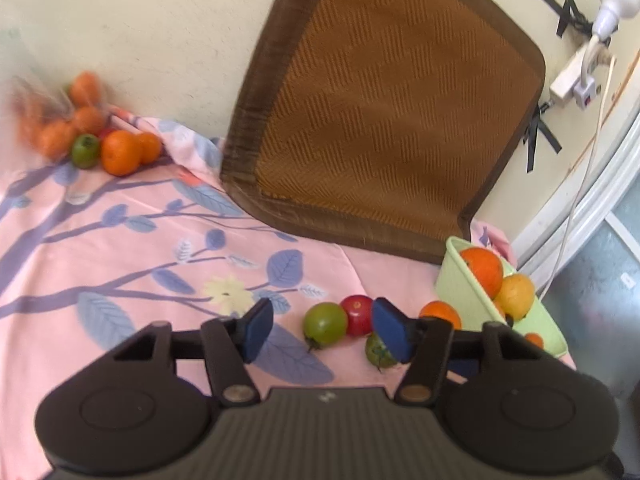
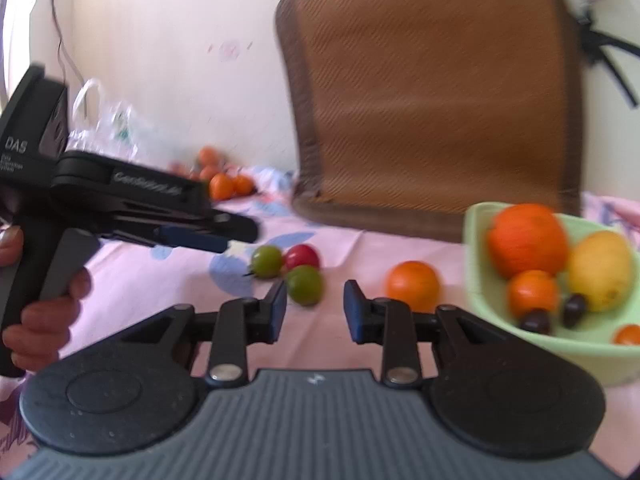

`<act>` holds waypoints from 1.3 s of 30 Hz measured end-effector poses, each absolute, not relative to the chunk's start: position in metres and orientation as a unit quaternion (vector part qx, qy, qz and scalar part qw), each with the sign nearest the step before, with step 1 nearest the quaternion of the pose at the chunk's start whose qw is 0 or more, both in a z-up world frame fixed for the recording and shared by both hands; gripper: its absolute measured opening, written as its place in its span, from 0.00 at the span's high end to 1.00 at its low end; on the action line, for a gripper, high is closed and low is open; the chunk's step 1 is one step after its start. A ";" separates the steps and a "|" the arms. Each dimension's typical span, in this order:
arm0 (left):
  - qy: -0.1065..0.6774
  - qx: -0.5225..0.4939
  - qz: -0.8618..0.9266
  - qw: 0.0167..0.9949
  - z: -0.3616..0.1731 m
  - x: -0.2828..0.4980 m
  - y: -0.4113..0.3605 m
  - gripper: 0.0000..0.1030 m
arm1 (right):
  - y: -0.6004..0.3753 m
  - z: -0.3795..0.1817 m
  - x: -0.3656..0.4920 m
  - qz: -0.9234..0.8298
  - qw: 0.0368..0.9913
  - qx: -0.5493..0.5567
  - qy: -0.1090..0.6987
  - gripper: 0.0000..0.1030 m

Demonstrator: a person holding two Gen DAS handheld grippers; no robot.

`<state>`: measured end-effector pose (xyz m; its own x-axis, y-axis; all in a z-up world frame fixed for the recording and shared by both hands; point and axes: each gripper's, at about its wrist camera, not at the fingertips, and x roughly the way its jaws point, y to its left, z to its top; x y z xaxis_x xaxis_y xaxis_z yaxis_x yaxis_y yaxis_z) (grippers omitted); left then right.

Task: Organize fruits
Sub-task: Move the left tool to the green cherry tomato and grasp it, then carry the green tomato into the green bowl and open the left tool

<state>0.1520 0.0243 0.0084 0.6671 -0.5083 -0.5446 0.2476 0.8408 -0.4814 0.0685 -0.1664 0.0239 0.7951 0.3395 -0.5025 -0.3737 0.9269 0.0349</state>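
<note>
Left wrist view: your left gripper (image 1: 322, 330) tilts downward, jaws spread and empty, above the tomatoes (image 1: 325, 323); open cloth (image 1: 120, 240) lies left. Right wrist view: your right gripper (image 2: 315, 309) has jaws apart, empty, near the orange (image 2: 413, 286); the bowl (image 2: 476, 280) edge stands right.

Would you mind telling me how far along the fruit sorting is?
Done: several fruits already sit in the green basket. In hand: nothing; the left gripper and right gripper are both open and empty. Left: three tomatoes, one orange beside the basket, and the far pile by the wall.
</note>
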 end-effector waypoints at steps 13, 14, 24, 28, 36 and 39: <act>0.340 -0.178 -0.209 0.899 -0.003 0.136 0.013 0.73 | -0.155 0.013 0.092 0.185 0.934 -0.032 0.305 0.71; 0.337 -0.179 -0.214 0.899 -0.002 0.129 0.011 0.73 | -0.158 0.014 0.087 0.183 0.934 -0.025 0.305 0.71; 0.317 -0.168 -0.299 0.884 0.019 0.071 -0.043 0.73 | -0.210 0.026 0.011 0.155 0.955 -0.009 0.252 0.71; 0.298 -0.150 -0.334 0.881 0.043 0.073 -0.080 0.73 | -0.238 0.034 -0.012 0.099 0.975 -0.020 0.199 0.71; 0.299 -0.118 -0.356 0.878 0.059 0.104 -0.157 0.73 | -0.297 0.043 0.001 0.013 0.989 -0.011 0.149 0.71; 0.318 -0.114 -0.348 0.875 0.049 0.114 -0.173 0.73 | -0.310 0.035 0.014 0.002 0.987 -0.004 0.158 0.71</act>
